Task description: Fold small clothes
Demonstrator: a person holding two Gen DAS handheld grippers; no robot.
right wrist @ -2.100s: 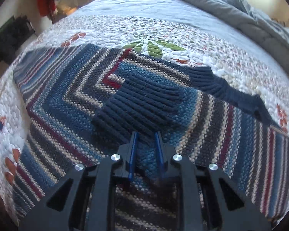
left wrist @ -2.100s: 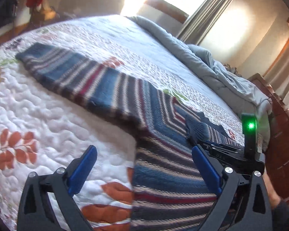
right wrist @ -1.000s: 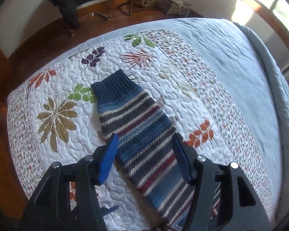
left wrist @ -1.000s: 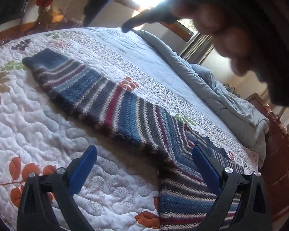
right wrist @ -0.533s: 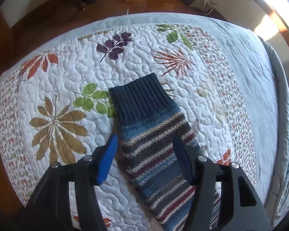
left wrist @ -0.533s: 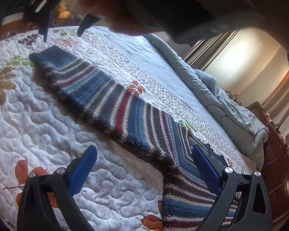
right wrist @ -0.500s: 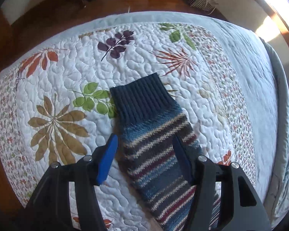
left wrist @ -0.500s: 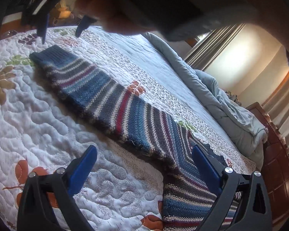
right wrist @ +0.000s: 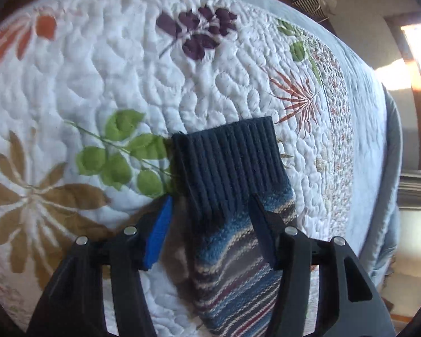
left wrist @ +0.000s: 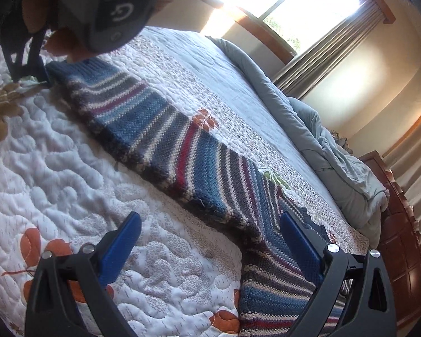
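Left gripper (left wrist: 210,241) hanging low, fingers spread wide, nothing held. Striped knit sweater (left wrist: 165,146) flat on the quilted bed (left wrist: 56,168). Right gripper (right wrist: 210,219) now down from its high hover, fingers released either side of the navy sleeve cuff (right wrist: 227,165). Probably about to pinch and fold that sleeve inward.

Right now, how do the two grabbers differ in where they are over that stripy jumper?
The right gripper straddles the sleeve's navy cuff; the left gripper hovers near the sweater body. The right one's fingers flank knit; the left one's span mostly the quilt. Both are open, gripping nothing.
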